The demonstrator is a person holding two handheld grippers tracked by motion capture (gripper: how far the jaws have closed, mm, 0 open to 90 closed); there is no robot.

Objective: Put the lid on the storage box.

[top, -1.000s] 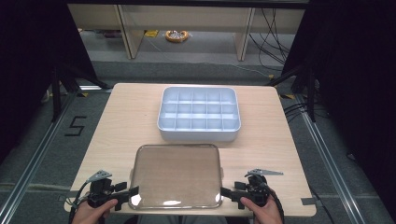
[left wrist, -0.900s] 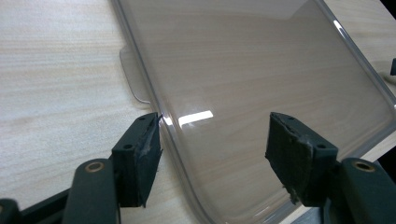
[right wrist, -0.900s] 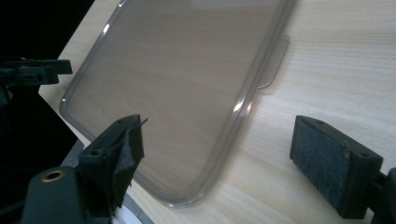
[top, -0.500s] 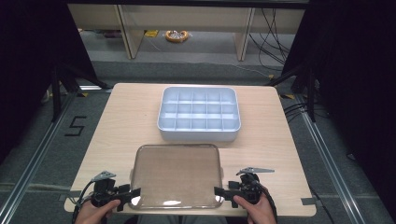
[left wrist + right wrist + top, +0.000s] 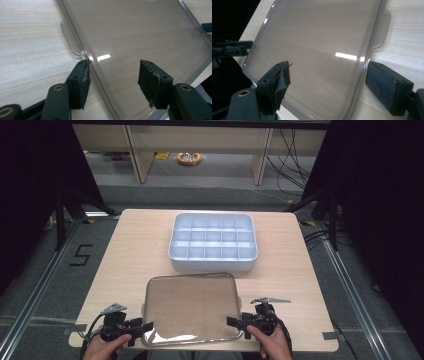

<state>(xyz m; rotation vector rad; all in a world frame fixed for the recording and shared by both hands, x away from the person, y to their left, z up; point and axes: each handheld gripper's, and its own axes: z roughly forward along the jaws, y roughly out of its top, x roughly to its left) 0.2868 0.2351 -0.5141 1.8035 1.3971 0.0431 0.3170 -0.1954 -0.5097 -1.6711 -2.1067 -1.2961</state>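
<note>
One sign can be read: a large dark numeral "5" (image 5: 81, 255) marked on the grey floor (image 5: 45, 270), seen in the high view. It lies just beside the left edge of the wooden table (image 5: 140, 250), about level with the table's middle, and close to the metal rail that runs along the floor there. No other lettering, label or brand can be read on the table or on anything standing on it, and the two gripper views show no writing.
</note>
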